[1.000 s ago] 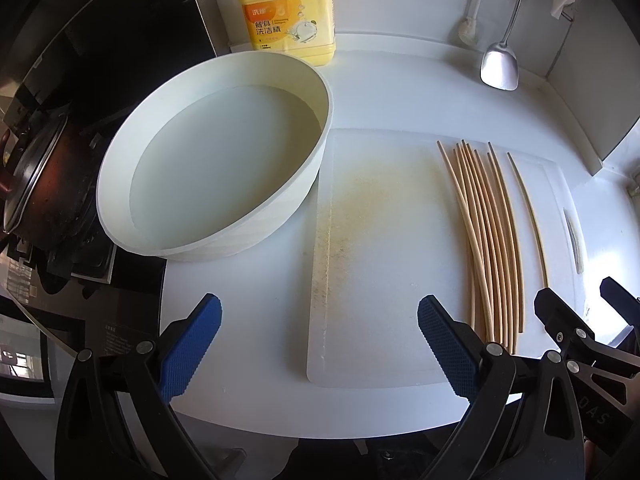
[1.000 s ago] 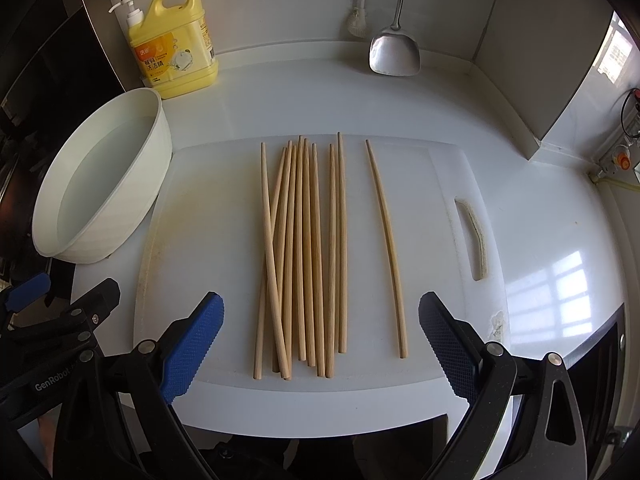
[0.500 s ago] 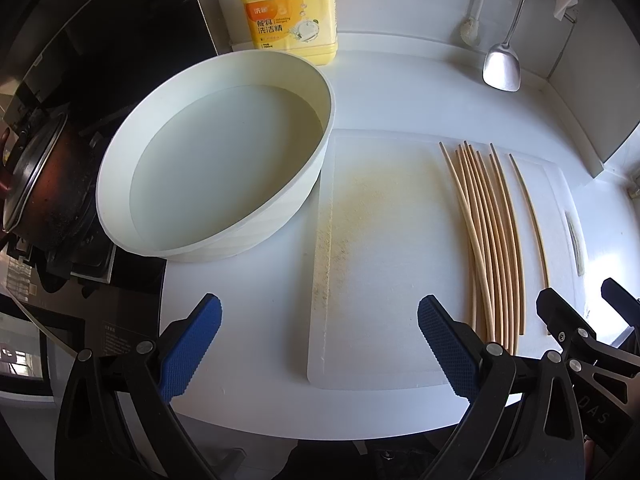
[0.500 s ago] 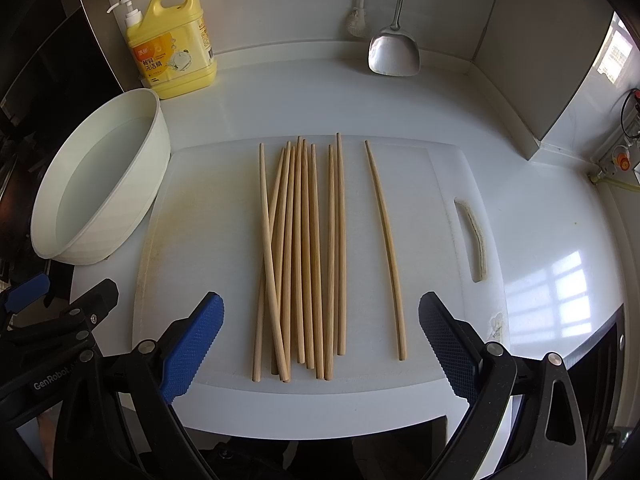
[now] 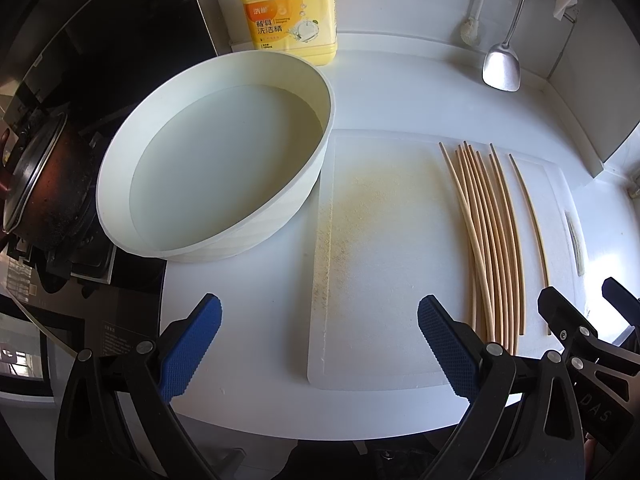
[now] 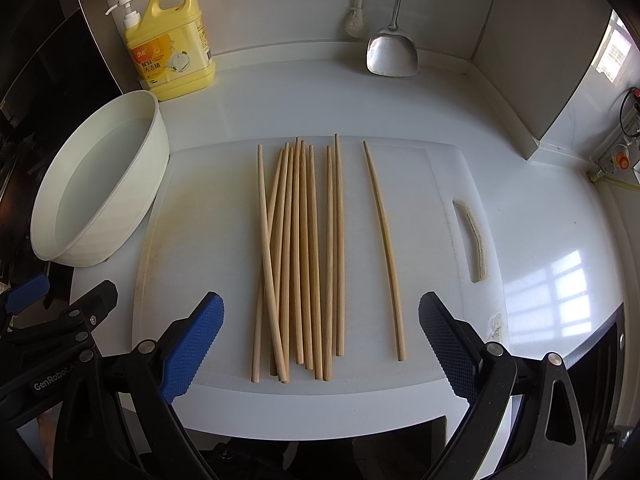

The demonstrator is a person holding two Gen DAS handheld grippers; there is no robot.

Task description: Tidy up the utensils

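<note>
Several wooden chopsticks (image 6: 304, 248) lie in a loose bunch on a white cutting board (image 6: 200, 248), with one single chopstick (image 6: 384, 248) apart to the right. My right gripper (image 6: 320, 344) is open and empty, just in front of their near ends. My left gripper (image 5: 318, 344) is open and empty, over the board's left near corner; the chopsticks (image 5: 492, 240) lie to its right. A white basin (image 5: 216, 152) with water stands left of the board.
A yellow dish soap jug (image 6: 172, 48) stands at the back left. A metal spatula (image 6: 392, 52) and a brush (image 6: 356, 20) hang at the back wall. A dark pot on a stove (image 5: 44, 184) is at the far left. The counter's front edge is near.
Both views have shifted only slightly; the left gripper has drifted a little. Nothing was grasped or moved.
</note>
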